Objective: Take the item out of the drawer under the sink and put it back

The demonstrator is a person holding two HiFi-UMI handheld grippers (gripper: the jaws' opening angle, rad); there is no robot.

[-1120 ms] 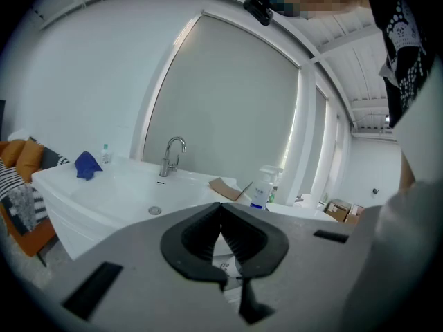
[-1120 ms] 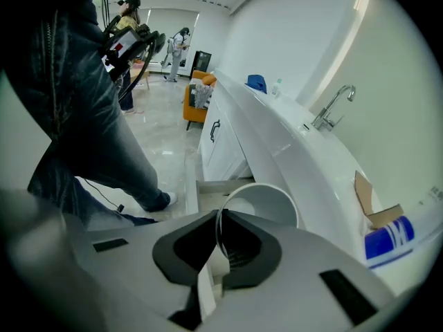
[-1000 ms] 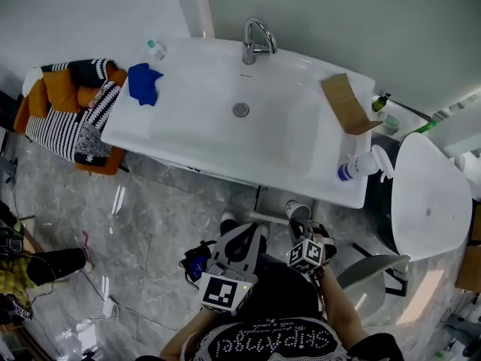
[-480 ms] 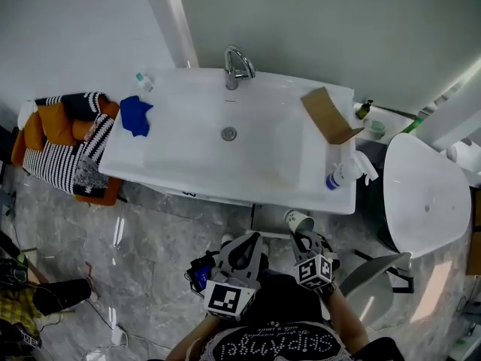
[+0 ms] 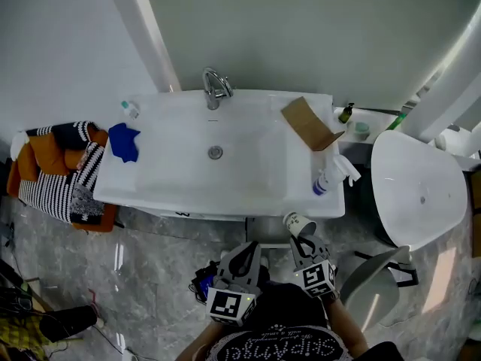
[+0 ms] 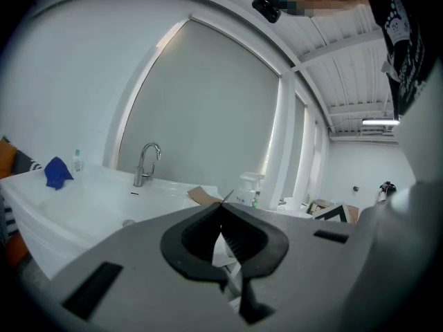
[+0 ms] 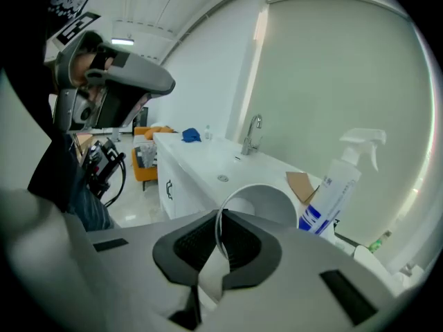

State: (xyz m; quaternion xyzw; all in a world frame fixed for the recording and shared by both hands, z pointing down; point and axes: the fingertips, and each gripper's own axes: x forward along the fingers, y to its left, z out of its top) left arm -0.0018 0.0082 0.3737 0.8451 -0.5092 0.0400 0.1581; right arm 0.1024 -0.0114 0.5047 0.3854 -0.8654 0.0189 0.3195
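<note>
Cup [image 7: 266, 203]: white paper cup, its thin rim pinched between the right tool's jaws. The open mouth faces that tool's camera and the body sticks out past the tips toward the sink.
Cup's place: in the head view the cup [image 5: 298, 222] is held up just off the sink's front edge, below the spray bottle [image 5: 327, 177].
Right tool [image 5: 301, 235]: jaws nearly closed, clamped on the cup's rim.
Left tool [image 6: 223, 206]: jaw tips meet and grip nothing. It is beside the right tool and apart from the cup.
Sink [image 5: 188, 179]: carries a faucet [image 5: 214, 87], a blue cloth [image 5: 124, 141] and a piece of cardboard [image 5: 308, 124].
</note>
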